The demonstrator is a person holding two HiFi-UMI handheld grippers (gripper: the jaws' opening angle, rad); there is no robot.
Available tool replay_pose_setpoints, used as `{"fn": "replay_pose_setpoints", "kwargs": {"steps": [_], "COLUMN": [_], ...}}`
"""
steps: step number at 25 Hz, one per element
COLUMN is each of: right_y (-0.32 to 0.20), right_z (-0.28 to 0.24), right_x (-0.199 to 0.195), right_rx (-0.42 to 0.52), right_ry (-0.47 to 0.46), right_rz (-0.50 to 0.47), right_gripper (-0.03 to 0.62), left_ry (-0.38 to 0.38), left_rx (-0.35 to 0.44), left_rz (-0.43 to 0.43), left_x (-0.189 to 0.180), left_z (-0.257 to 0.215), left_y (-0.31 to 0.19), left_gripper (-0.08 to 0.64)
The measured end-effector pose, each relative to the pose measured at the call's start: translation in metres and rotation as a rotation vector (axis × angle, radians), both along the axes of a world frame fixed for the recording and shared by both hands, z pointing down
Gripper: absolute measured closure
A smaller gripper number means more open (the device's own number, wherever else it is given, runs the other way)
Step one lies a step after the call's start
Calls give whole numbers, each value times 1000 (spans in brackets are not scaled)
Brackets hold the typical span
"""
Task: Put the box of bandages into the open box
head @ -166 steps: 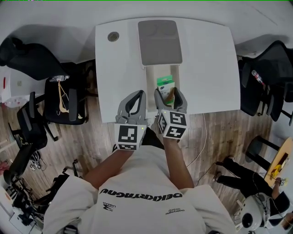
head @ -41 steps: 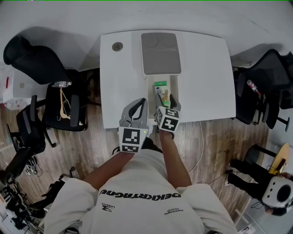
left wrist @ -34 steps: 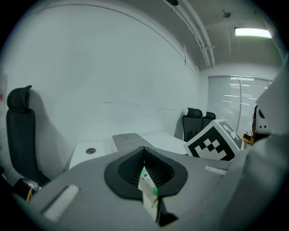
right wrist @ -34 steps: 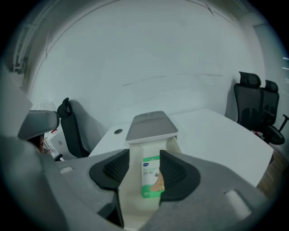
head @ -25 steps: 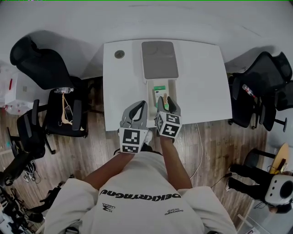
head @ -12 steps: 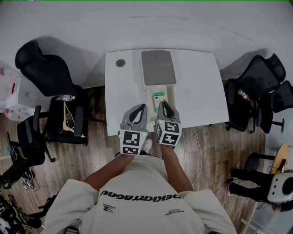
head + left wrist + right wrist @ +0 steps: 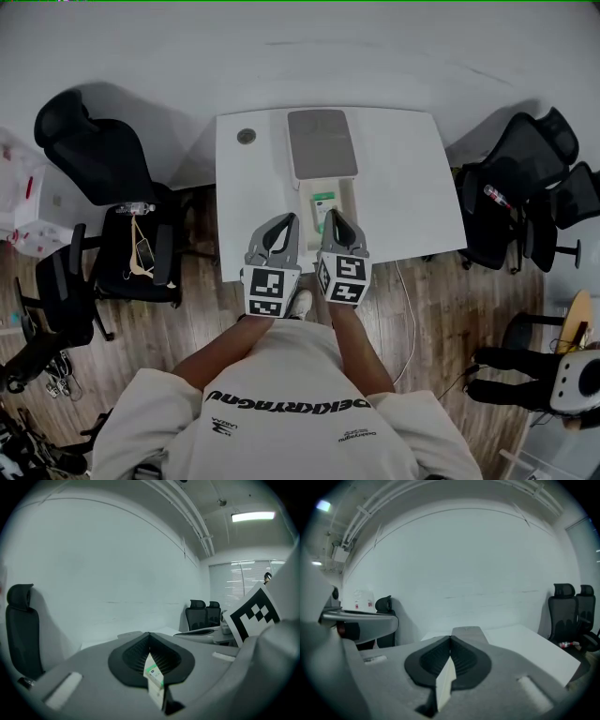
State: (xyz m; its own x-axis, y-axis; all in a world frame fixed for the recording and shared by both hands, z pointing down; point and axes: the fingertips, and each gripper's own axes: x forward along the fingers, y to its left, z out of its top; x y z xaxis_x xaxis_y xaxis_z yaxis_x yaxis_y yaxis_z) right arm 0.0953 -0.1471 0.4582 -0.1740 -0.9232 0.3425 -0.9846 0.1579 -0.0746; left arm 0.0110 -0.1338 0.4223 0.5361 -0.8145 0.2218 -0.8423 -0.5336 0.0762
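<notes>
My right claw (image 7: 333, 216) is pressed together with nothing between its tips; its own view shows the dark ribbed pads (image 7: 461, 660) meeting in a closed point. My left claw (image 7: 284, 218) is pressed together as well and pinches nothing. It sits just beside the right one, at the near edge of the desk (image 7: 403, 178).

From the head view, the right claw's tips reach over the near end of the open box (image 7: 305, 202). The left claw's tips stop just outside that box's left wall. The box of bandages (image 7: 323, 201), white with a green band, lies inside the open box, just ahead of the right claw's tips and a little to their left. Neither claw has hold of it.

Beyond the open box its grey lid (image 7: 322, 143) lies flat toward the far side of the desk, touching the box's far end. The right gripper view looks straight along the shut tips at that lid.

Further out, black office chairs (image 7: 84, 141) stand on the wooden floor (image 7: 187, 309) on both sides of the desk.
</notes>
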Motion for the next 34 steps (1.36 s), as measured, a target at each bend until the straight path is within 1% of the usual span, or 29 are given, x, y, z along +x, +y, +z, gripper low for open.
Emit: {"fn": "replay_pose_setpoints", "kwargs": {"steps": [5,11,15,21,29,34], "right_y": [5,11,17,24,26,26], "right_z": [-9,-17,-18,-20,-19,-14], "right_x": [0,-2,-3,2,9,15], "right_rx": [42,71,95,132,155,142], "right_ry": [3,7,-13,-19,-47,-35], "right_rz": [-21,-46,-47,-45,-35,-24], "right_gripper": [595,595,595,595,595,595], "left_ry": [3,5,2,10,14,20], "left_rx": [9,14,8,11,9,15], "left_rz": [4,12,26,42,54,57], "left_x": [1,4,5,10,11,16], "left_z": [-3,-5,0,0,5,4], "left_y": [-1,1,4,6,4,4], "left_gripper": [558,558,558,558,558,558]}}
